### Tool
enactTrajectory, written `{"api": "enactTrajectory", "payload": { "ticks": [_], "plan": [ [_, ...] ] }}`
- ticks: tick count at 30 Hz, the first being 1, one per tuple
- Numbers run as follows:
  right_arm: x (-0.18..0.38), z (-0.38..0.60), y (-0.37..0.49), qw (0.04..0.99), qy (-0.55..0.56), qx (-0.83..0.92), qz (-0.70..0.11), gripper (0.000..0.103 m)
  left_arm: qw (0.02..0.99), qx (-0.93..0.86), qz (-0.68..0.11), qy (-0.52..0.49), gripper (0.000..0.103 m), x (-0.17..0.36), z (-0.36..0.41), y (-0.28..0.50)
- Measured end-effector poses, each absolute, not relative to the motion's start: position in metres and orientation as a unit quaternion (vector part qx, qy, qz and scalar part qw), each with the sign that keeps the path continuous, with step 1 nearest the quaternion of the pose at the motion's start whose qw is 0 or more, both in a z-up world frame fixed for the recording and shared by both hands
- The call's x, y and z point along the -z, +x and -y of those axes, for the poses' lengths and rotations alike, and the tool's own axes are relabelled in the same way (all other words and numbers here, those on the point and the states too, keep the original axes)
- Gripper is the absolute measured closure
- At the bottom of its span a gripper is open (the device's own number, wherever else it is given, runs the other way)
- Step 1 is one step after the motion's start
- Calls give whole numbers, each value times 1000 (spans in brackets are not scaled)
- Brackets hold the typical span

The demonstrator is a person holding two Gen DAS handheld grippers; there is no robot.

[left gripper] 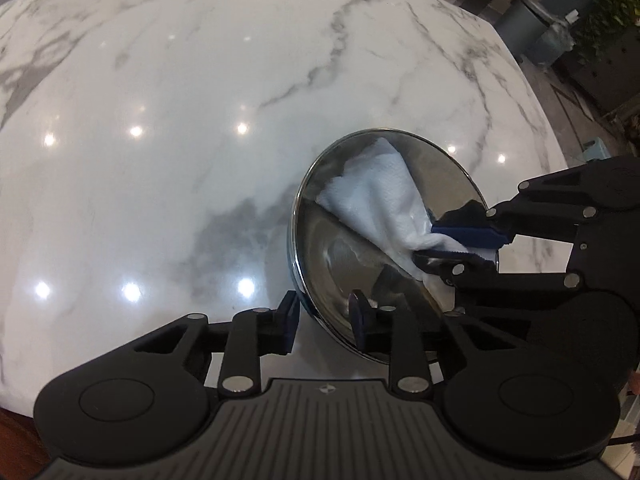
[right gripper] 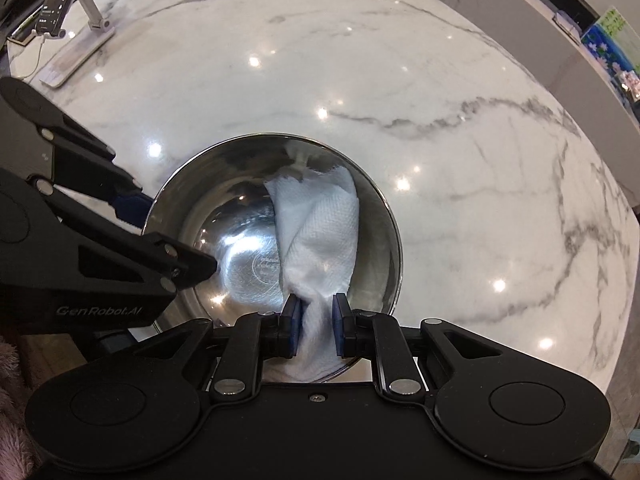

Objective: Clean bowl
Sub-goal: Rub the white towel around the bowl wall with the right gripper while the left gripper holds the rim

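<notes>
Steel bowl (left gripper: 360, 264) rim btwn left jaws | towel (right gripper: 320, 232) pinched in right jaws

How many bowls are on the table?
1. The bowl sits on the table, with a towel inside it. No other bowl shows in either view, though the tools hide part of the table.

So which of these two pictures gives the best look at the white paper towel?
The right wrist view: the paper towel sits central, its folds running from between the right tool up along the inside of the steel bowl. The left wrist view shows the towel smaller and from the side, its end partly hidden by that tool.
</notes>
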State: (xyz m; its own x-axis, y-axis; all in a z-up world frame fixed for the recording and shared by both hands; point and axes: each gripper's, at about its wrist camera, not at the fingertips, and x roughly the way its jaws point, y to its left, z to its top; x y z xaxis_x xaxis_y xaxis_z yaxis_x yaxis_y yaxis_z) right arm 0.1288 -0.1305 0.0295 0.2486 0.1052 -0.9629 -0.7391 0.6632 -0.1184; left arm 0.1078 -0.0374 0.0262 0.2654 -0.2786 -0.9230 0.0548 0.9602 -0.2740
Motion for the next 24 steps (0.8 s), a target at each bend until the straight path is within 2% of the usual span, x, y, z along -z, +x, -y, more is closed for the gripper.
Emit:
{"api": "enactTrajectory", "payload": {
  "ticks": [7, 12, 18, 24],
  "plan": [
    [-30, 126, 126, 724, -262, -308, -559, 89, 807, 85, -584, -31, 93, -32, 38, 119],
    [-29, 119, 132, 708, -188, -346, -586, 89, 804, 88, -587, -28, 94, -32, 35, 125],
    [-27, 113, 129, 701, -220, -346, -584, 90, 808, 92, -582, -7, 93, -33, 39, 126],
    [-28, 113, 121, 707, -302, -316, -556, 90, 811, 93, -577, 12, 92, -35, 42, 127]
  ]
}}
